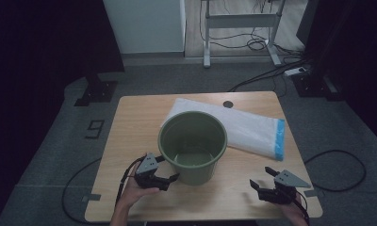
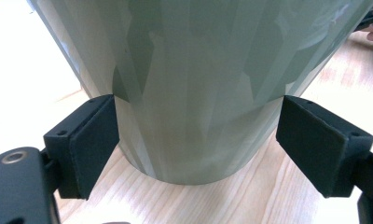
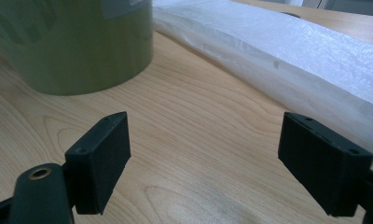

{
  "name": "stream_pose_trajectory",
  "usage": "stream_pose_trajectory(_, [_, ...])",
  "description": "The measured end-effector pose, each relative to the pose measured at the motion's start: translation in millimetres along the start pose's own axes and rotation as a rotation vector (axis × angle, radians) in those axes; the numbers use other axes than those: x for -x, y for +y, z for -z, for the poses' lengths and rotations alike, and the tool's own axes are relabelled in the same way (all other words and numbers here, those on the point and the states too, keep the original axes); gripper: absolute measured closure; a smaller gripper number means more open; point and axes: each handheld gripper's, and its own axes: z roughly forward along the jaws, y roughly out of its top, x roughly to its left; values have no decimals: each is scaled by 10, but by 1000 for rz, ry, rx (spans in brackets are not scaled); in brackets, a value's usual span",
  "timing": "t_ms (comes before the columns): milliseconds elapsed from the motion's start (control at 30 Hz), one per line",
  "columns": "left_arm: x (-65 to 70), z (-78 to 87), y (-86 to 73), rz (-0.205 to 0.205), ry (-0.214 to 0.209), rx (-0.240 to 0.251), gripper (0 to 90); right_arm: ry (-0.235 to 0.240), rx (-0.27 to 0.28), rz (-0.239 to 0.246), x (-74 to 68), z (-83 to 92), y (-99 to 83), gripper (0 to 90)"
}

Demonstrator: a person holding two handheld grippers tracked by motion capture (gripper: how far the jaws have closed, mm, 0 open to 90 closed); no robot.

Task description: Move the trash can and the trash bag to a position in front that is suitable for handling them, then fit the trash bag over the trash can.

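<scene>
Nearest the high camera, at six o'clock, two forearms come in over the pale wooden table (image 1: pixel 130 117). At seven o'clock the left gripper (image 1: pixel 173 178) lies against the foot of the olive-green round plastic bucket (image 1: pixel 192 141); seen along its own jaws, the bucket's lower wall (image 2: pixel 194 93) stands between the spread black pads (image 2: pixel 93 140), which flank it closely, though whether they press on it cannot be told. At five o'clock the right gripper (image 1: pixel 262 178) rests well apart from the bucket, its jaws wide and bare over open wood (image 3: pixel 198 121). The bucket stands upright at the table's middle, and its inside looks empty. Behind it, from twelve to three o'clock, a flat white plastic bag (image 1: pixel 252 127) with a blue band at its end lies partly hidden by the bucket's rim. A small dark round cap (image 1: pixel 228 104) sits at twelve o'clock by the far edge.
</scene>
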Motion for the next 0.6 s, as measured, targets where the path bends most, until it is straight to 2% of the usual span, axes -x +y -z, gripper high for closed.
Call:
stream_pose_trajectory(133, [29, -61, 26, 13, 2, -10, 136, -6, 1, -2, 9, 21, -4, 164])
stream_pose_trajectory(200, [41, -44, 19, 28, 34, -35, 139, -10, 4, -7, 16, 36, -7, 164])
stream_pose_trajectory(233, [58, -8, 2, 35, 63, -53, 142, -15, 6, -9, 20, 43, -7, 164])
stream_pose_trajectory(333, [77, 100, -79, 72, 80, -27, 144, -33, 13, -18, 30, 64, -6, 164])
stream_pose_trajectory(400, [74, 167, -141, 97, 97, -31, 144, -54, 16, -21, 28, 68, -2, 160])
stream_pose_trajectory(433, [74, 200, -171, 109, 111, -35, 142, -79, 16, -24, 22, 70, 10, 154])
stream_pose_trajectory(500, [62, 275, -240, 141, 114, -31, 143, -84, 18, -24, 21, 70, 16, 154])
stream_pose_trajectory(600, [25, 332, -320, 162, 123, -36, 143, -107, 17, -18, 22, 42, 44, 156])
